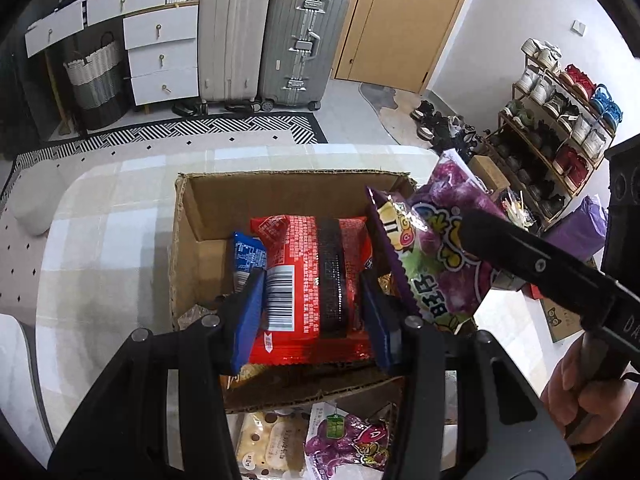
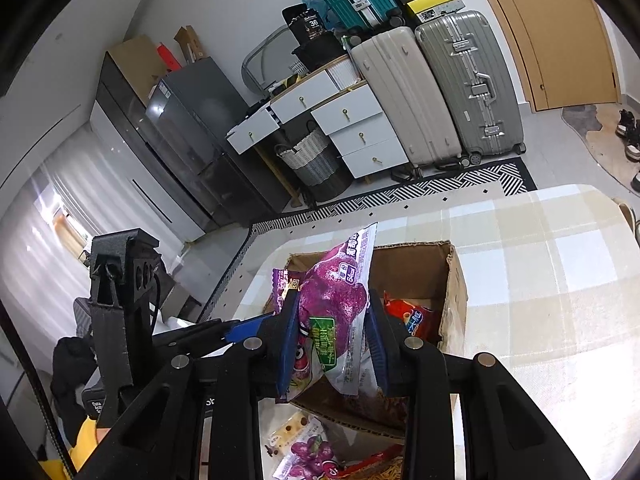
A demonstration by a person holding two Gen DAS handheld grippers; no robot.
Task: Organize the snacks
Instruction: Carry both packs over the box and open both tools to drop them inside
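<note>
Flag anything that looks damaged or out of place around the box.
The cardboard box is ragged: its top edges are torn, with no neat flaps. Several snack packets lie outside it on the table, not yet packed. The red packet and purple grape packet are held in the grippers.

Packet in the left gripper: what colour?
Red packet, with a black band and a white barcode panel. Clearest in the left wrist view.

One box (image 1: 280, 192), two grippers (image 1: 312, 312) (image 2: 332, 344), two grey suitcases (image 1: 230, 32) (image 1: 302, 40), one basket (image 1: 96, 80), five white drawers (image 1: 162, 30).
</note>
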